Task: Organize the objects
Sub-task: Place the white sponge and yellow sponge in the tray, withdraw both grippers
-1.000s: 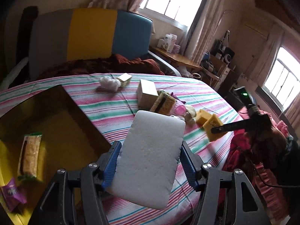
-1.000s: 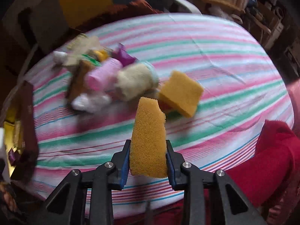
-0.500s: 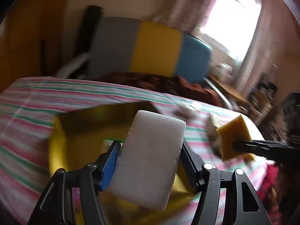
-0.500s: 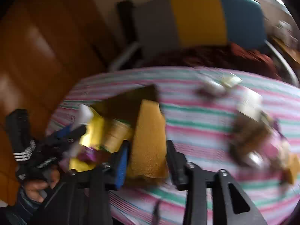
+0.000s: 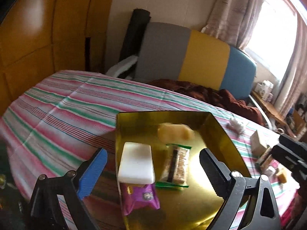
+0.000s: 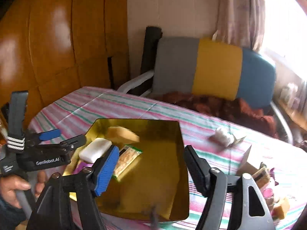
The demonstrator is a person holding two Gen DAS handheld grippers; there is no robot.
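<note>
left gripper [image 5: 152, 164]: jaws wide, holding nothing
right gripper [image 6: 150, 161]: jaws wide, holding nothing
gold tray [image 5: 226, 138]: holds white sponge [image 5: 136, 162], yellow sponge [image 5: 175, 132] (blurred, maybe mid-drop), 2 snack packets
remaining pile [image 6: 268, 180]: right of tray, nearer right gripper

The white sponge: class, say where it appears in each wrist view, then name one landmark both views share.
Left wrist view: the white sponge lies in the gold tray, lower centre-left, overlapping a purple packet.
Right wrist view: the white sponge lies at the tray's left side, left of centre, behind the right tool's blue pad.
Shared landmark: the grey, yellow and blue cushion behind the table.
</note>
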